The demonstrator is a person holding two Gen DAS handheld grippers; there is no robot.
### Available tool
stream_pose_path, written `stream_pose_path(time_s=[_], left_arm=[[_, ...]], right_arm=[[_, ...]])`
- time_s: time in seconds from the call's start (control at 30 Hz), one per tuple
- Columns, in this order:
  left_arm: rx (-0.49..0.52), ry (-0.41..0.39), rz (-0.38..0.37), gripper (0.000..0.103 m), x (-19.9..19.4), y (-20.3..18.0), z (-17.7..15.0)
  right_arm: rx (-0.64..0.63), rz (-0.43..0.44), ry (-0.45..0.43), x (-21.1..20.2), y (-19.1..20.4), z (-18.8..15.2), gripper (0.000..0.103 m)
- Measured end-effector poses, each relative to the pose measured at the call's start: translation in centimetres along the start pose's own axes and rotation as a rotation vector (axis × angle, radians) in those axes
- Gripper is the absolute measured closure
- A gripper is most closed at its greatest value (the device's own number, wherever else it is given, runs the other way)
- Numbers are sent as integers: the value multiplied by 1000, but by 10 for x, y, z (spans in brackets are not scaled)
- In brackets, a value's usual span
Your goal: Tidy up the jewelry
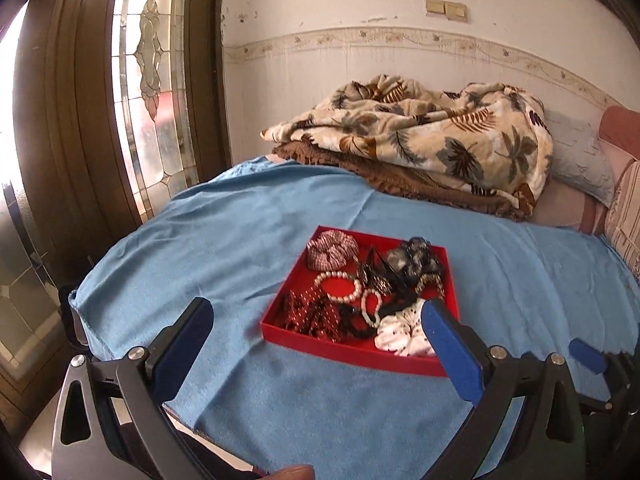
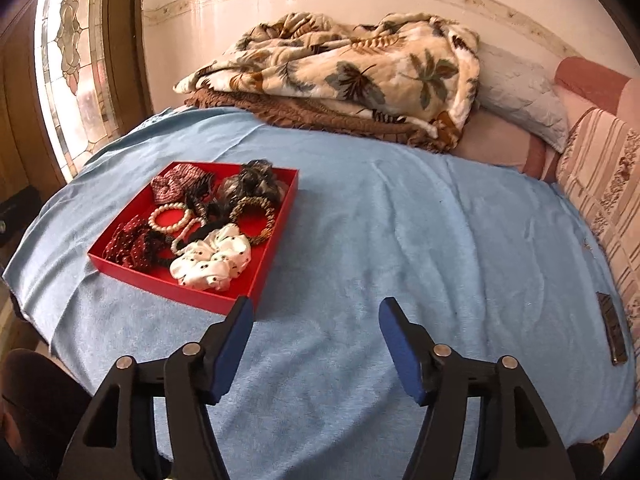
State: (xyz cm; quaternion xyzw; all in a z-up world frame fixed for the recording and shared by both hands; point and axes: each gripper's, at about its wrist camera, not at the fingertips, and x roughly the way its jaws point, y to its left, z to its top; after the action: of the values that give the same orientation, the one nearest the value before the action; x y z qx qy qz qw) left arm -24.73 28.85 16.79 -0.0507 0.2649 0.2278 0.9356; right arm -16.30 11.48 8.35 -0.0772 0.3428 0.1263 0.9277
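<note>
A red tray (image 1: 352, 354) (image 2: 176, 284) sits on the blue cloth and holds several hair ties and bracelets. Among them are a white dotted scrunchie (image 1: 400, 336) (image 2: 212, 260), a pearl bracelet (image 1: 340, 286) (image 2: 170, 220), a red checked scrunchie (image 1: 332, 248) (image 2: 176, 184), a grey scrunchie (image 1: 416, 260) (image 2: 252, 182) and a dark red dotted bow (image 1: 316, 314) (image 2: 128, 246). My left gripper (image 1: 316, 312) is open and empty, just in front of the tray. My right gripper (image 2: 316, 308) is open and empty, to the right of the tray's near corner. The right gripper's blue pad also shows in the left wrist view (image 1: 588, 356).
A blue cloth (image 2: 400, 240) covers the bed. A folded leaf-print blanket (image 2: 352, 72) over a brown one lies at the back. Pillows (image 2: 520, 92) and a striped cushion (image 2: 600, 184) line the right side. A small dark object (image 2: 612, 332) lies near the right edge. A stained-glass door (image 1: 148, 80) stands at the left.
</note>
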Motion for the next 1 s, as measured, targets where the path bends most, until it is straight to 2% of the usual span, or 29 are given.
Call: stream_pose_path(time_s=[0.27, 0.67, 1.0], left_arm=[[13, -3, -36, 0, -2, 1, -4], [82, -94, -48, 0, -21, 0, -5], [97, -93, -77, 0, -25, -5, -6]], right_arm=[[-26, -60, -112, -18, 2, -1, 29], [-96, -61, -167, -30, 20, -9, 27], [-96, -65, -170, -36, 19, -16, 26]])
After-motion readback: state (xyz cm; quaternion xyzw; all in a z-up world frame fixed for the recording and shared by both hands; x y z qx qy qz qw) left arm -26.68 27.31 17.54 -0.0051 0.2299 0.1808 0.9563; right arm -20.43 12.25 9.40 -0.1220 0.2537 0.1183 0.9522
